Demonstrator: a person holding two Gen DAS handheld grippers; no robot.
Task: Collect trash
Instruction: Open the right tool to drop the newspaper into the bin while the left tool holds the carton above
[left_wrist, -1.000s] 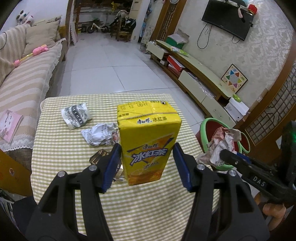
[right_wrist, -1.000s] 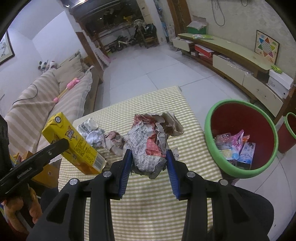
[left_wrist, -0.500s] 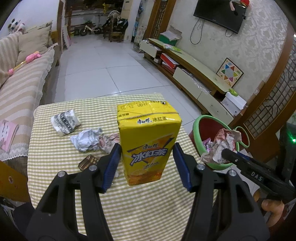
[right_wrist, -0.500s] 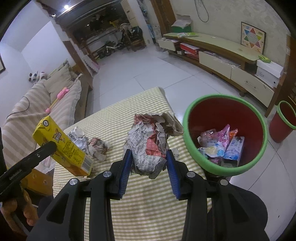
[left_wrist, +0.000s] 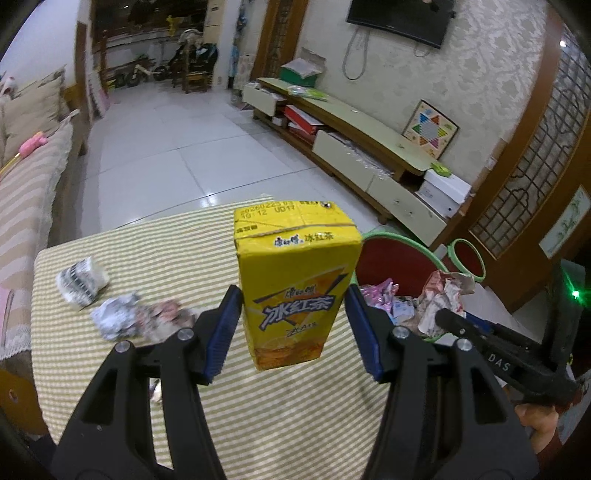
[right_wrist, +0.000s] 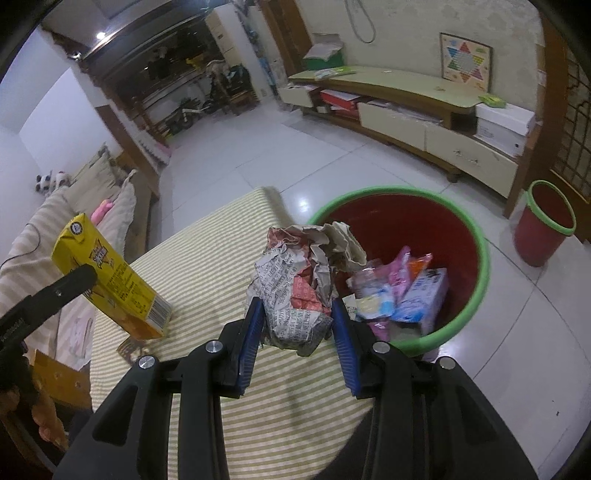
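Beside the bin (right_wrist: 476, 236) now — both loads carried over: left gripper (left_wrist: 291, 328) clamps carton (left_wrist: 295, 280), right gripper (right_wrist: 297, 334) pinches paper wad (right_wrist: 295, 291); drop next.

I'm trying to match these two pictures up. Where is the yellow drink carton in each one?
Left wrist view: yellow drink carton sits dead centre, clamped between that gripper's blue pads.
Right wrist view: it is at the far left, tilted, above the striped tablecloth.
Shared landmark: the big red bin with the green rim.
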